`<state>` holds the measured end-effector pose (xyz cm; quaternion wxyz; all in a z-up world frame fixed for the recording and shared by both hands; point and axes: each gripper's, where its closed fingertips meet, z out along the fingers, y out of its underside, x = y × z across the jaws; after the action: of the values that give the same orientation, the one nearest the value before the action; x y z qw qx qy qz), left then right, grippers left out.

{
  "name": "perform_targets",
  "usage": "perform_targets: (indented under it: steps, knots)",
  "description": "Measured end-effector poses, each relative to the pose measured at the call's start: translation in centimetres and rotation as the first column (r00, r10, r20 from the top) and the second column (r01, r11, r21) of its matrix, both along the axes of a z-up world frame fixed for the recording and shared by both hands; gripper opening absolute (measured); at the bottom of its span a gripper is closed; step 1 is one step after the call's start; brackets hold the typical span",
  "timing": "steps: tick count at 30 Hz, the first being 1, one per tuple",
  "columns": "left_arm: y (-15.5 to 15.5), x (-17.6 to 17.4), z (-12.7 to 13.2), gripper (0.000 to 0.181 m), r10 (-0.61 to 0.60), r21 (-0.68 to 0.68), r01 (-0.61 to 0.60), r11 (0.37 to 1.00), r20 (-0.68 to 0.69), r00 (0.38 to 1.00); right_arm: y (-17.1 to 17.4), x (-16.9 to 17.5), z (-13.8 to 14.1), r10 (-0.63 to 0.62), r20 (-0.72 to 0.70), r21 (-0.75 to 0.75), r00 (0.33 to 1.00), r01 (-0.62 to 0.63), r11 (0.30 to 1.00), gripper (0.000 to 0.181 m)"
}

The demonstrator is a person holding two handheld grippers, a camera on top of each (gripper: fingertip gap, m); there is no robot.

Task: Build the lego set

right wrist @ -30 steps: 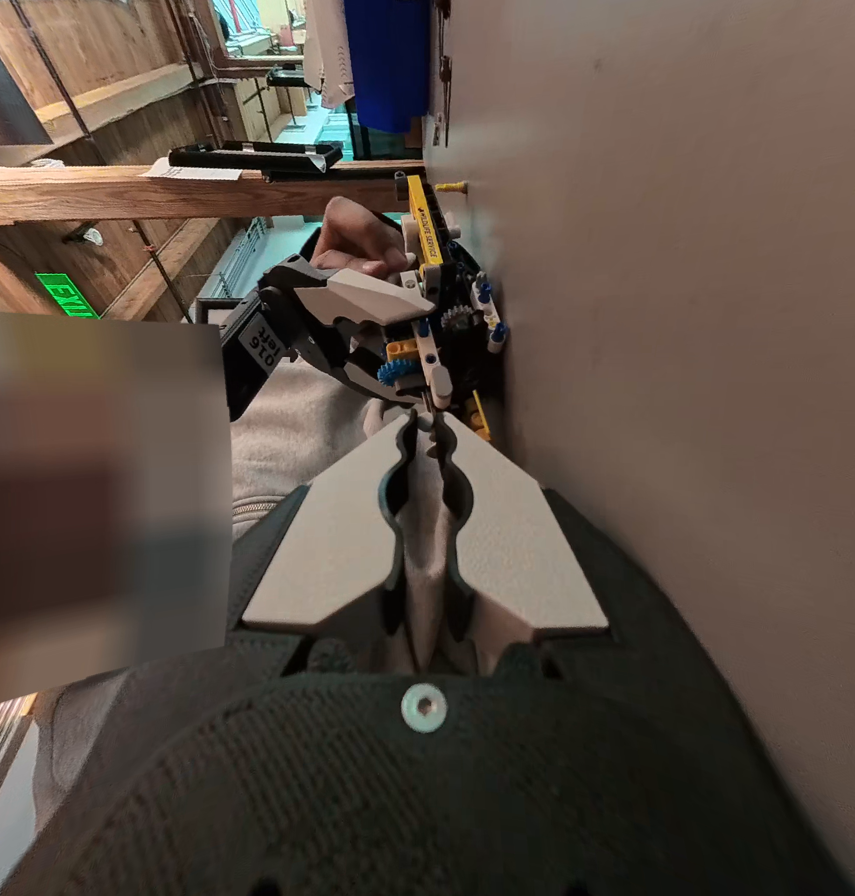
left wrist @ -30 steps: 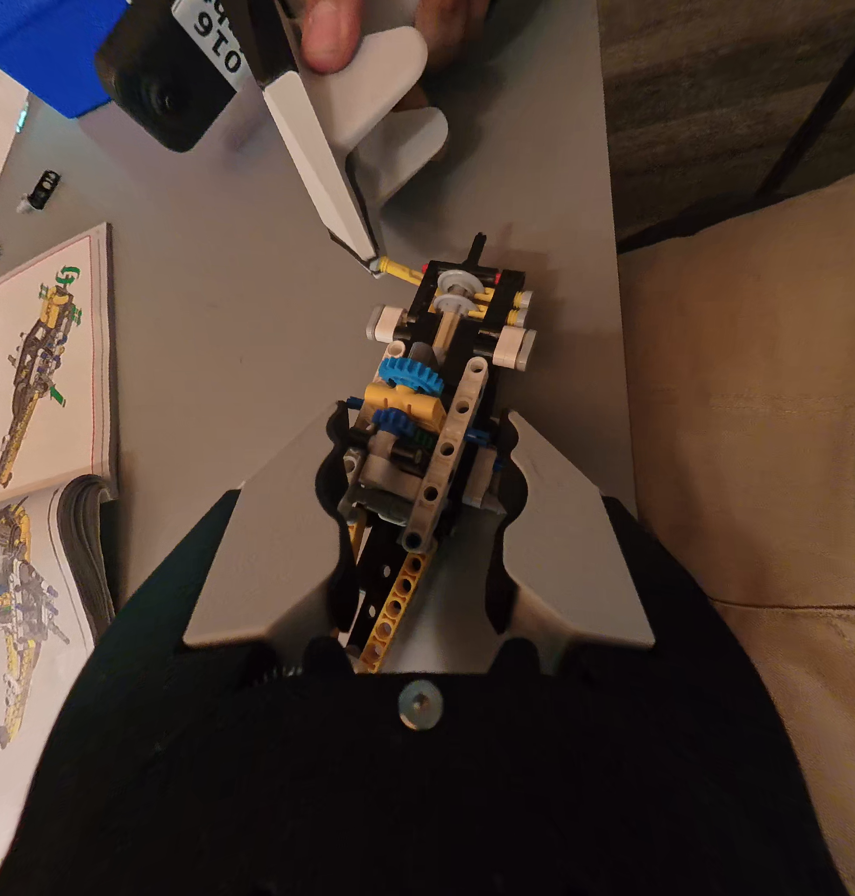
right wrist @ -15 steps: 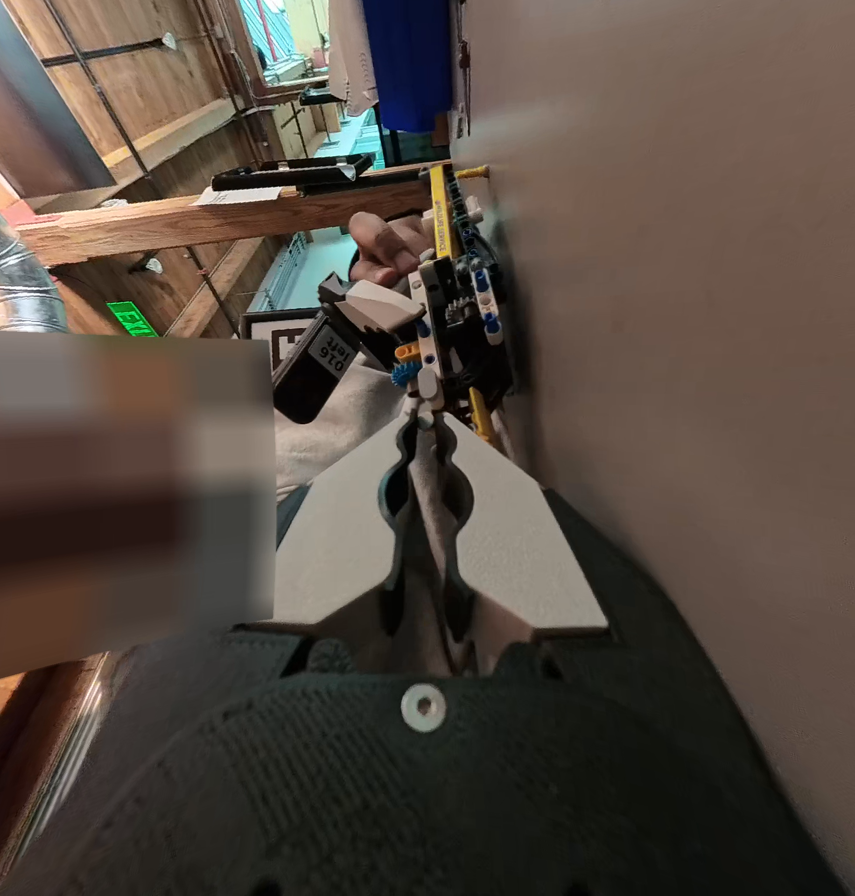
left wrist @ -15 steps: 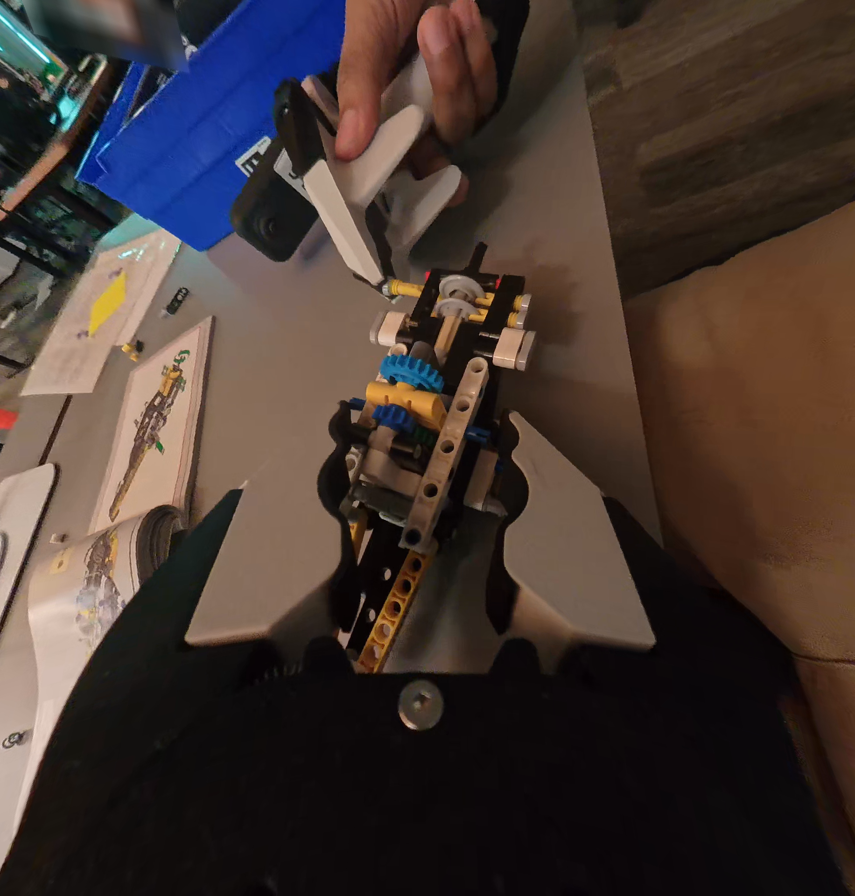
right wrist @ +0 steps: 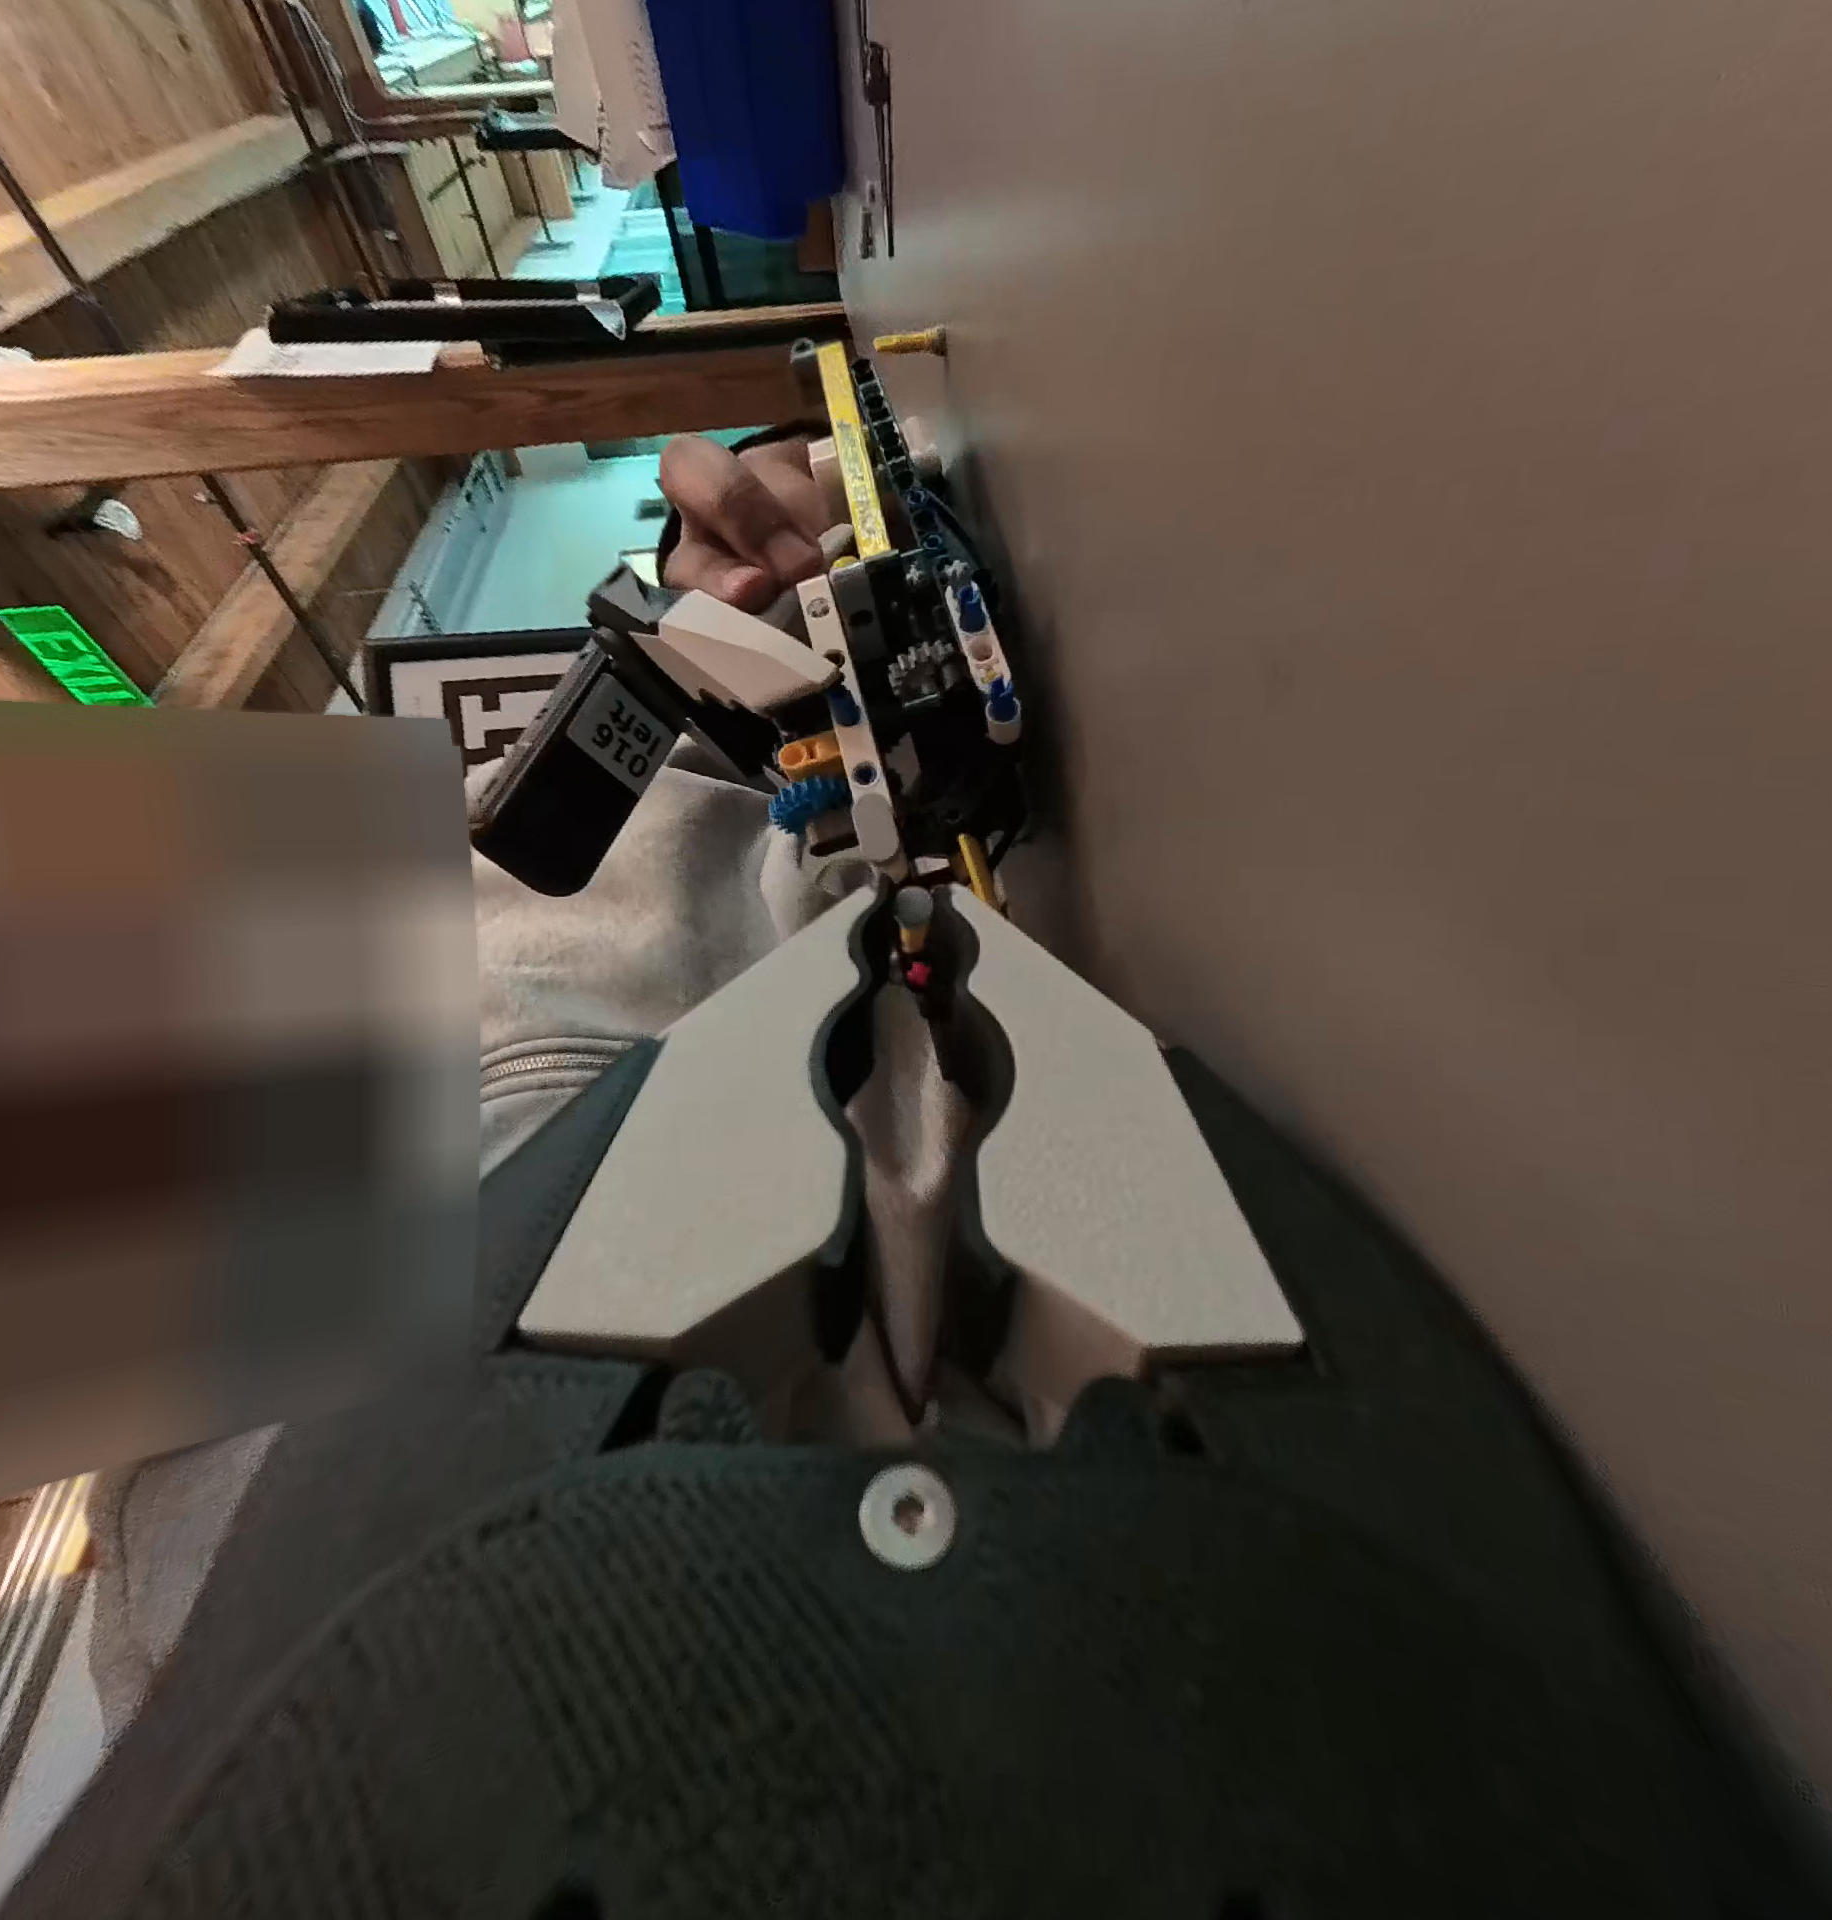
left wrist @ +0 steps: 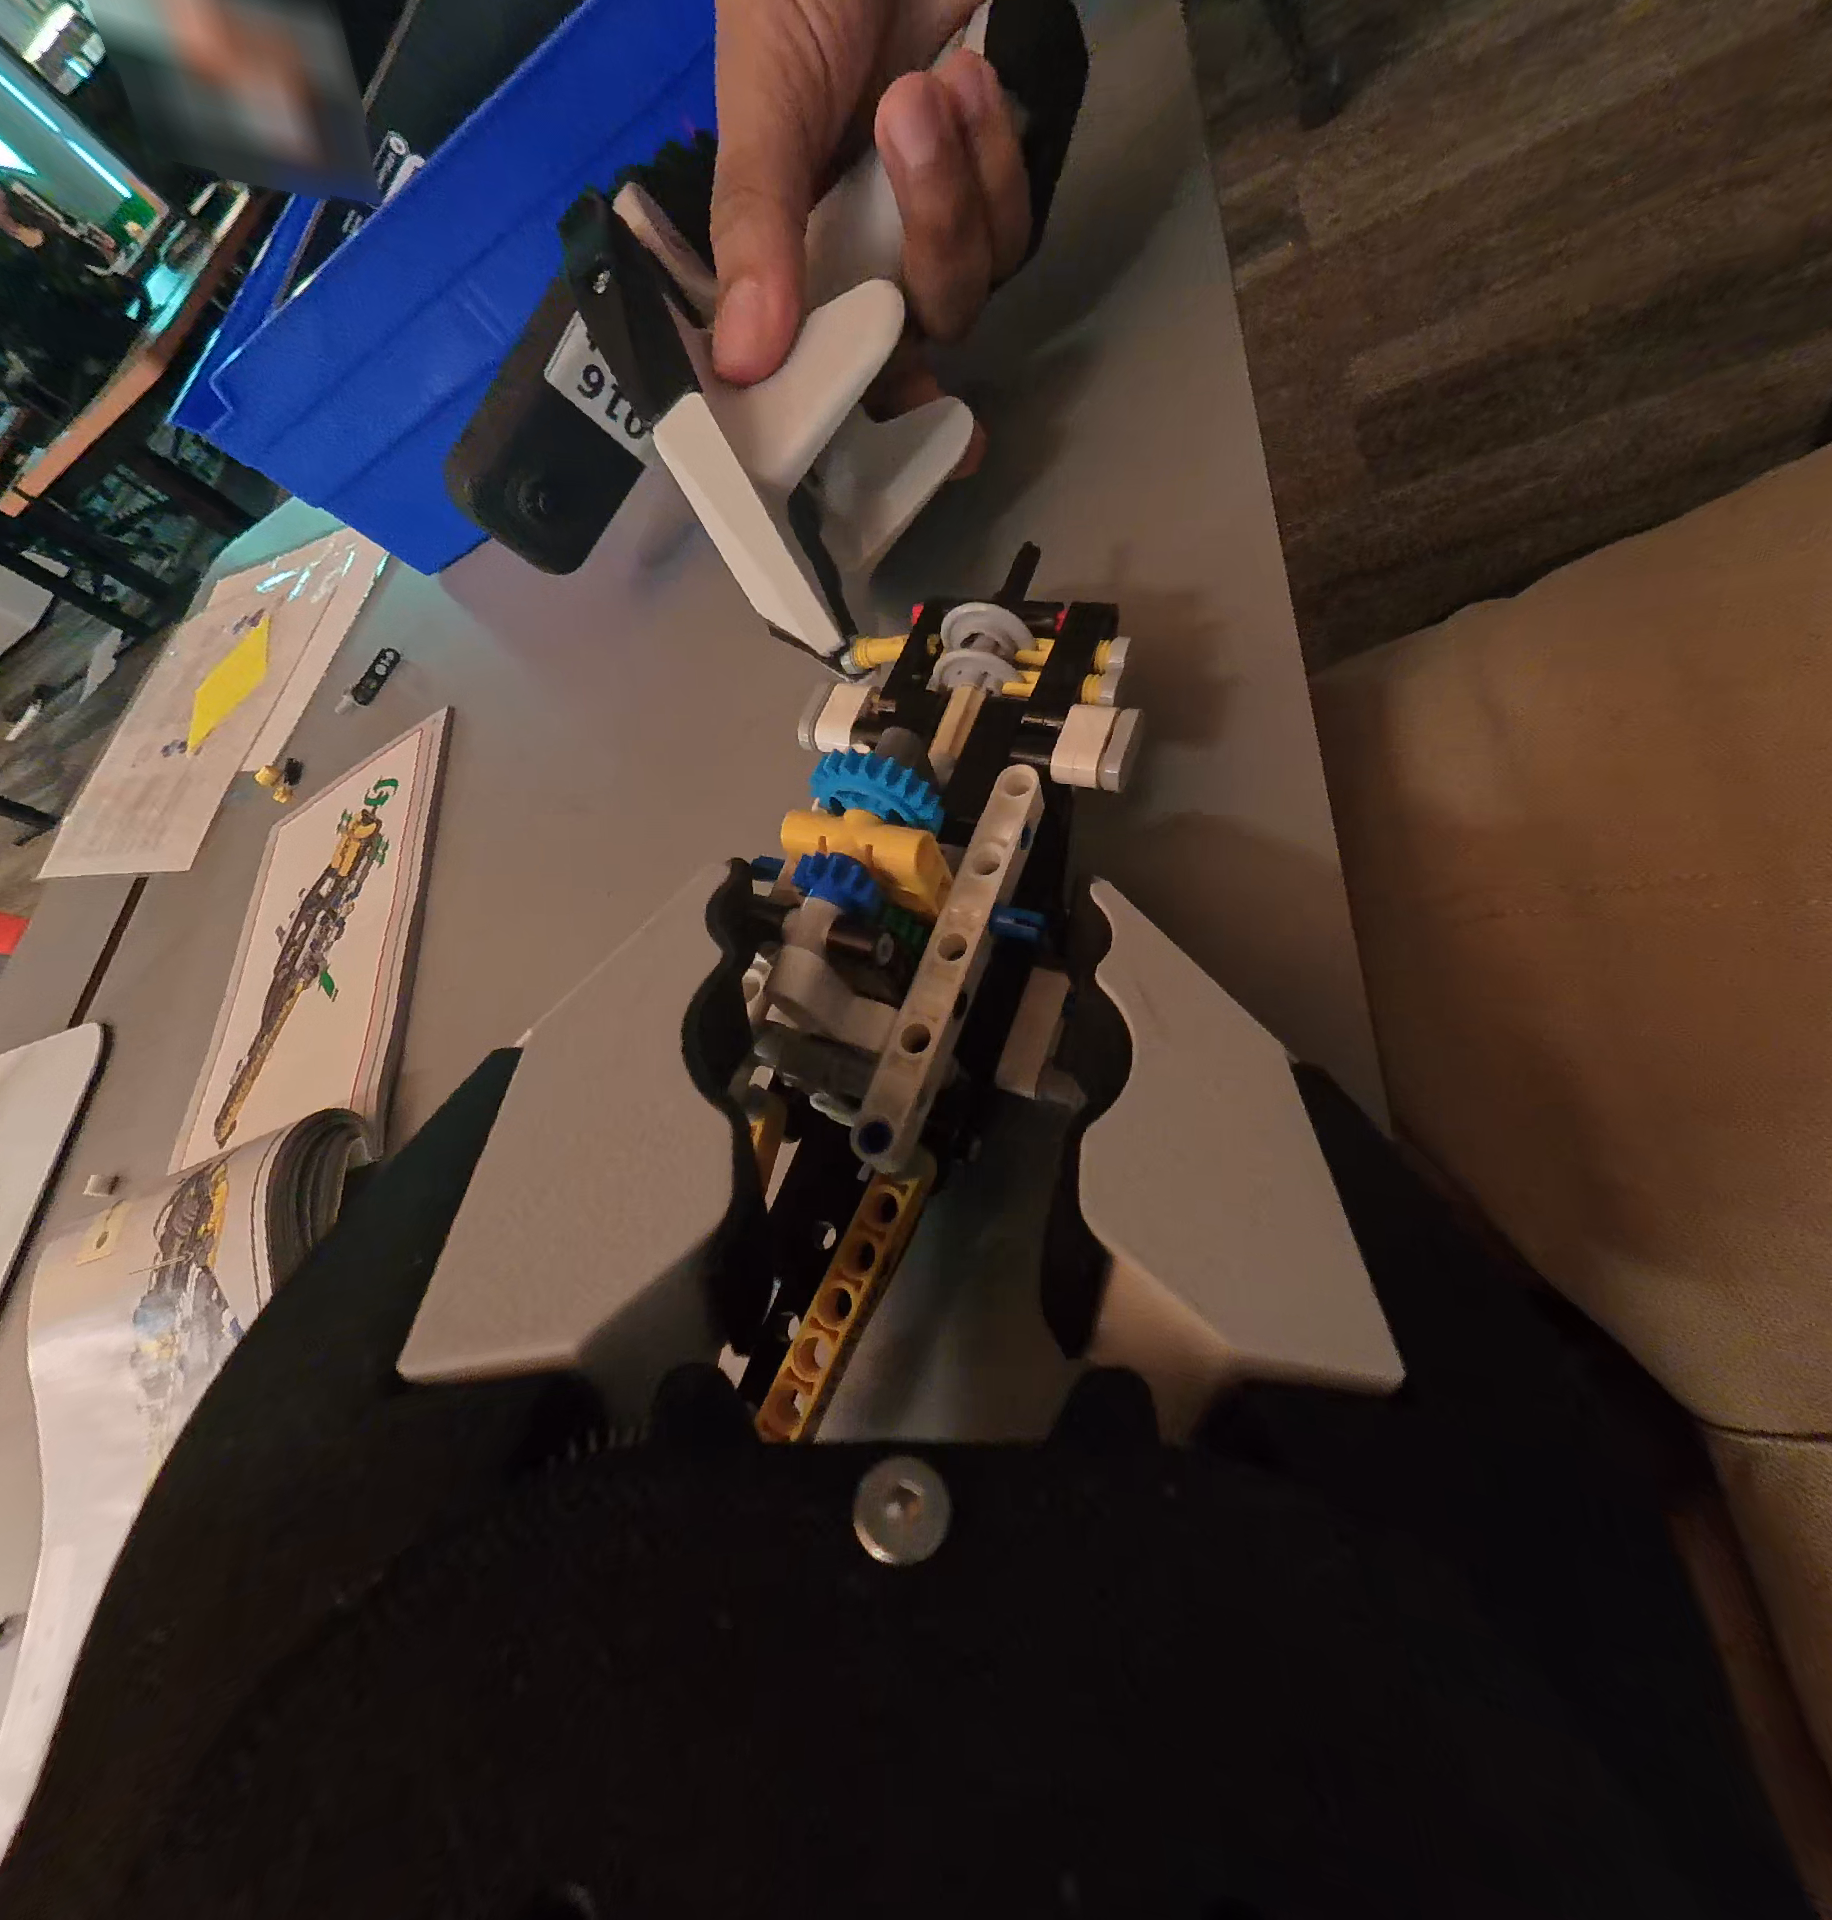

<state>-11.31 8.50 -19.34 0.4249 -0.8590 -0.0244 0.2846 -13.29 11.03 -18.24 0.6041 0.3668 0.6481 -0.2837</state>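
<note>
Lying on the grey table [left wrist: 600, 665], the lego model [left wrist: 922, 935] is being gripped between the fingers of the left gripper [left wrist: 907, 925]. Beyond its far end, a yellow pin [left wrist: 876, 651] on the model is being pinched by the nearly closed tips of the right gripper [right wrist: 917, 914], which a hand [left wrist: 839, 156] is holding.

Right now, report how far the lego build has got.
Done: a geared chassis of black, yellow and white beams with blue gears stands on the grey table. In hand: the left gripper clamps its middle while the right gripper pinches a yellow axle at the far end. Left: loose parts lie unused near the open instruction booklet.
</note>
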Motion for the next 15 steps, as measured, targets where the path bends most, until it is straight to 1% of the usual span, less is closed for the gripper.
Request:
perform_targets:
  steps: [1,7,13,15]
  knots:
    - [0.01,0.0,0.01,0.059,0.0,0.001,0.0,1.0,-0.001,1.0,0.05,0.04,0.02,0.009,-0.013,0.0,1.0,-0.009,1.0,0.005]
    - [-0.06,-0.27,-0.05,0.059,0.014,0.004,-0.014,1.0,0.015,1.0,-0.04,-0.08,0.16,0.003,-0.149,-0.028,0.989,-0.007,1.0,0.005]
    - [-0.15,-0.4,-0.07,0.059,0.025,0.005,-0.025,1.0,0.029,0.999,-0.08,-0.07,0.33,-0.019,-0.254,-0.062,0.967,0.003,0.998,0.006]
    - [-0.18,-0.43,-0.06,0.059,0.026,0.004,-0.026,1.0,0.028,0.999,-0.08,-0.1,0.41,-0.034,-0.262,-0.075,0.964,0.015,0.997,0.005]
